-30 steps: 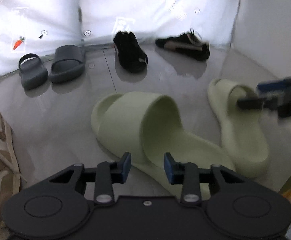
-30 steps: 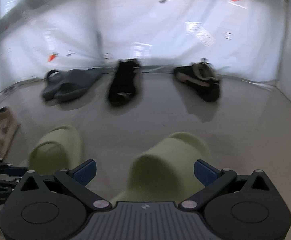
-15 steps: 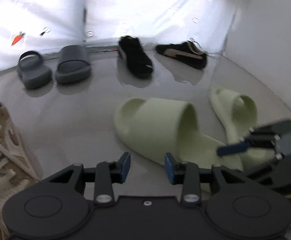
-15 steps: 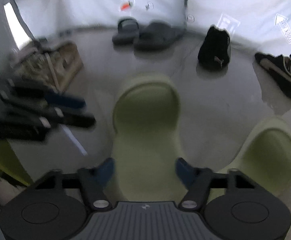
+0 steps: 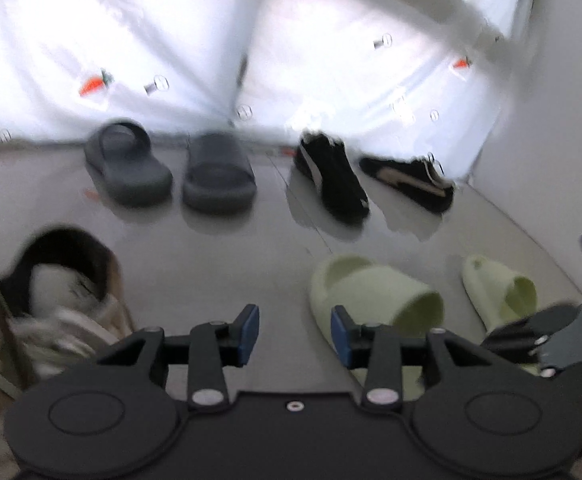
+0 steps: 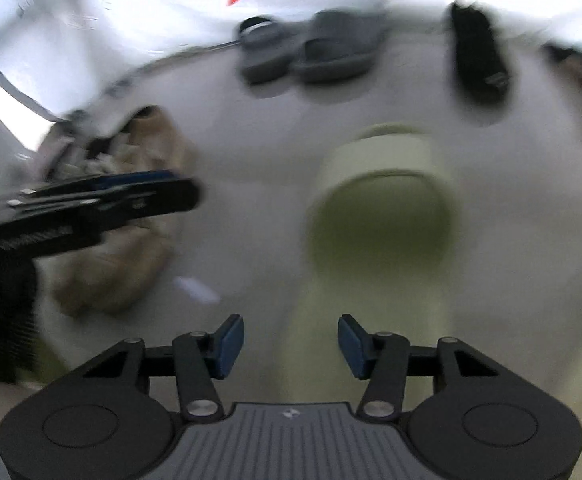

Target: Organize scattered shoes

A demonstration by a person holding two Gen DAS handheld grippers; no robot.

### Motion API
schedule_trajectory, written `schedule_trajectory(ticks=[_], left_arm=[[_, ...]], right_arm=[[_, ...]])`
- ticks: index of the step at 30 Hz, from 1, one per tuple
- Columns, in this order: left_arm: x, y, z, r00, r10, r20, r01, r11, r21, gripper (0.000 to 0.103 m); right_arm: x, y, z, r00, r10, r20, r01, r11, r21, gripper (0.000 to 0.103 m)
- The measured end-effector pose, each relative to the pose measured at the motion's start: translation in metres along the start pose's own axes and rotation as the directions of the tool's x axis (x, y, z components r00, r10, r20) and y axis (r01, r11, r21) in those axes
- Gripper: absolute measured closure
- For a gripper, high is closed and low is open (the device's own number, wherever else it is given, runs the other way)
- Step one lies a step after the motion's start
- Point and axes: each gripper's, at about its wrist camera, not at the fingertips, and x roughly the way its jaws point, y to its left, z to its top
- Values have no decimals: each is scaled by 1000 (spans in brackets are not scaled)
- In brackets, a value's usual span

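Both claws hang parted and empty over the floor. The left claw (image 5: 291, 330) has a narrow-to-middling gap and nothing between its pads; the right claw (image 6: 291, 344) stands wider, with the heel of a pale green slide (image 6: 379, 216) lying just ahead of its fingers.

That slide's mate (image 5: 499, 292) sits near the wall on the right side of the floor, apart from it and splayed at a different angle. Along the far edge, by the white sheet, a pair of grey slides (image 5: 171, 168) and two black sneakers (image 5: 331, 180) already sit in a loose row. A beige sneaker (image 5: 63, 292) lies at the left.

The risk I see: the soft foam strap may squash or slip in a pinch, and the two claws are close enough to knock together.
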Motion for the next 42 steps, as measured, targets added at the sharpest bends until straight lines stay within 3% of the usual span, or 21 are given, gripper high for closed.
schedule_trajectory(ticks=[2, 4, 7, 11, 13, 15, 17, 19, 25, 28, 30, 31, 34, 36, 38, 39, 42], left_arm=[[-5, 3, 1, 999, 14, 32, -14, 1000, 0, 57], [-6, 6, 2, 998, 32, 48, -32, 999, 4, 57], [-2, 9, 4, 997, 53, 57, -54, 999, 8, 50], [-2, 13, 10, 989, 96, 117, -100, 994, 35, 48], [4, 21, 18, 982, 120, 144, -124, 992, 22, 48], [10, 30, 26, 979, 141, 149, -142, 990, -5, 48], [11, 35, 30, 979, 140, 148, -136, 990, -38, 48], [11, 39, 30, 983, 121, 141, -113, 992, -59, 47], [15, 39, 25, 991, 109, 83, -108, 994, -15, 47], [20, 44, 27, 994, 93, 62, -92, 995, -27, 47], [26, 43, 27, 996, 79, 40, -79, 997, -8, 47], [28, 42, 27, 997, 74, 31, -74, 997, 2, 47], [34, 39, 26, 998, 66, 13, -66, 997, 27, 47], [36, 40, 26, 998, 61, 3, -61, 998, 25, 47], [39, 40, 25, 998, 57, -7, -57, 998, 22, 47], [40, 40, 24, 998, 56, -11, -56, 998, 20, 47], [42, 41, 23, 998, 52, -21, -52, 999, 15, 47]], right_arm=[[-11, 12, 6, 997, -67, 23, 70, 985, -158, 39], [-29, 23, 12, 987, -133, 92, 157, 924, -348, 15], [-39, 11, 25, 987, -108, 121, 150, 893, -425, 14], [-17, -26, 65, 994, -81, 71, 106, 859, -500, 14], [4, -35, 81, 996, -81, 31, 84, 812, -578, 13], [26, -44, 99, 998, -21, -65, -28, 748, -663, 10], [43, -49, 112, 987, 25, -162, -131, 714, -687, 10], [61, -58, 126, 967, 25, -254, -197, 706, -681, 10], [77, -63, 131, 955, 44, -292, -230, 730, -644, 11], [79, -69, 125, 967, 61, -248, -199, 787, -584, 15], [78, -76, 125, 983, 56, -177, -138, 857, -496, 18], [78, -77, 126, 985, 53, -167, -128, 868, -480, 20], [77, -91, 130, 996, 8, -84, -34, 951, -306, 22], [75, -106, 132, 999, -47, -27, 45, 995, -85, 22], [75, -116, 134, 995, -95, 3, 94, 992, 87, 22], [73, -123, 134, 991, -133, 10, 128, 966, 223, 22], [66, -135, 130, 985, -174, 1, 154, 876, 458, 21]])
